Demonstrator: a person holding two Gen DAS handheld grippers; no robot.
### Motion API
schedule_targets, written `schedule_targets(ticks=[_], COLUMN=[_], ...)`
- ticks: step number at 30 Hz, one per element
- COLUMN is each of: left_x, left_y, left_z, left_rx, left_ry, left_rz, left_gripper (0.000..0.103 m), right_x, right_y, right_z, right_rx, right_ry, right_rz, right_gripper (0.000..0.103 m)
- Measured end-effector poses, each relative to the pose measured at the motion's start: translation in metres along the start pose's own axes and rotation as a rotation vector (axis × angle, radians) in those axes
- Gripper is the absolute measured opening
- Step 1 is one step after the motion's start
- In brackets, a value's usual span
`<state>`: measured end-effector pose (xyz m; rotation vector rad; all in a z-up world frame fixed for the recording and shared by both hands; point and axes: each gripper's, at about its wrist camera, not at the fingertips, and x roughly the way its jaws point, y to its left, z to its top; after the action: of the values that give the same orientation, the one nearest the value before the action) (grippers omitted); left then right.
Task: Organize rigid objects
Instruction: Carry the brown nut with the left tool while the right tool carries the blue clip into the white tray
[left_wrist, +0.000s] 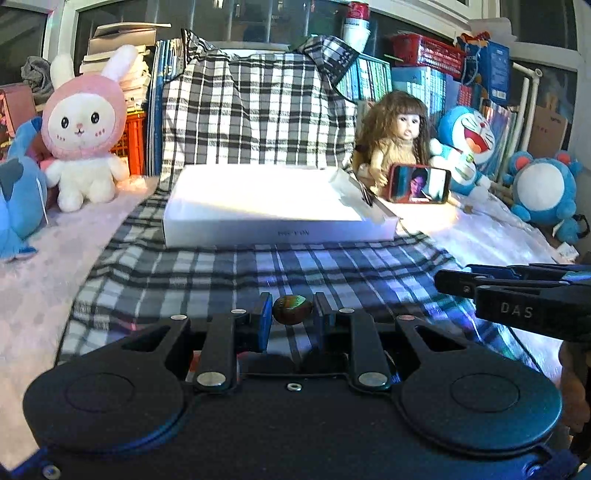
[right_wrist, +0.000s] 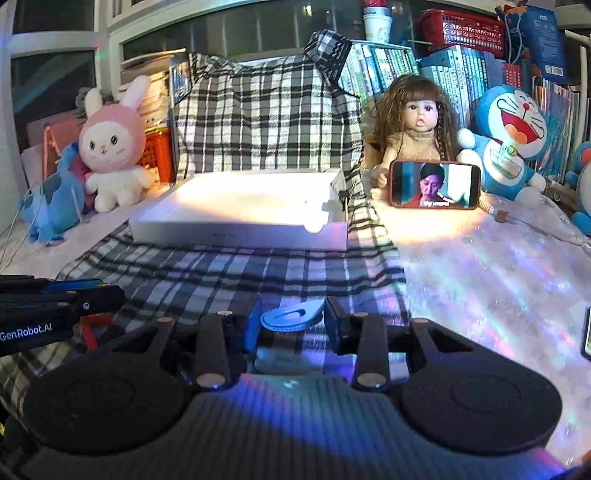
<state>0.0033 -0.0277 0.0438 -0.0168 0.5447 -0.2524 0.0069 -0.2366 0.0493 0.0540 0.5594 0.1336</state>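
Observation:
My left gripper (left_wrist: 291, 314) is shut on a small brown-green oval object (left_wrist: 292, 309) and holds it just above the plaid cloth (left_wrist: 258, 266). My right gripper (right_wrist: 291, 321) is shut on a blue teardrop-shaped plastic piece (right_wrist: 291, 316). A shallow white open box (left_wrist: 273, 210) lies on the cloth ahead of both grippers; it also shows in the right wrist view (right_wrist: 240, 218). The right gripper shows at the right edge of the left wrist view (left_wrist: 443, 281). The left gripper shows at the left edge of the right wrist view (right_wrist: 118, 295).
A pink rabbit plush (left_wrist: 85, 125) and a blue plush (left_wrist: 18, 192) stand at the left. A doll (left_wrist: 395, 136), a phone with a lit screen (left_wrist: 419, 183), a Doraemon plush (left_wrist: 465, 144) and another blue plush (left_wrist: 543, 188) stand at the right. Books line the back.

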Motion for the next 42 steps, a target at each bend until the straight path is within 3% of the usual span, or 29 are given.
schedule_targets(ticks=[24, 31, 38, 42], left_x=[0.085, 0.129, 0.182, 0.206], left_y=[0.036, 0.047, 0.051, 0.054], left_z=[0.097, 0.131, 0.147, 0.149], left_rx=[-0.11, -0.125, -0.137, -0.149], left_ry=[0.103, 0.181, 0.271, 0.31], left_rz=[-0.025, -0.024, -0.004, 0.004], left_gripper=[0.022, 0.022, 0.022, 0.022], right_x=[0.06, 0.1, 0.161, 0.185], right_y=[0.008, 0.007, 0.002, 0.002], right_z=[0.087, 0.118, 0.134, 0.137], right_rx=[0.05, 0.064, 0.102, 0.118], right_ry=[0.054, 0.163, 0.332, 0.372], right_rz=[0.038, 0.051, 0.071, 0.06], right_gripper=[0.042, 0.042, 0.042, 0.042])
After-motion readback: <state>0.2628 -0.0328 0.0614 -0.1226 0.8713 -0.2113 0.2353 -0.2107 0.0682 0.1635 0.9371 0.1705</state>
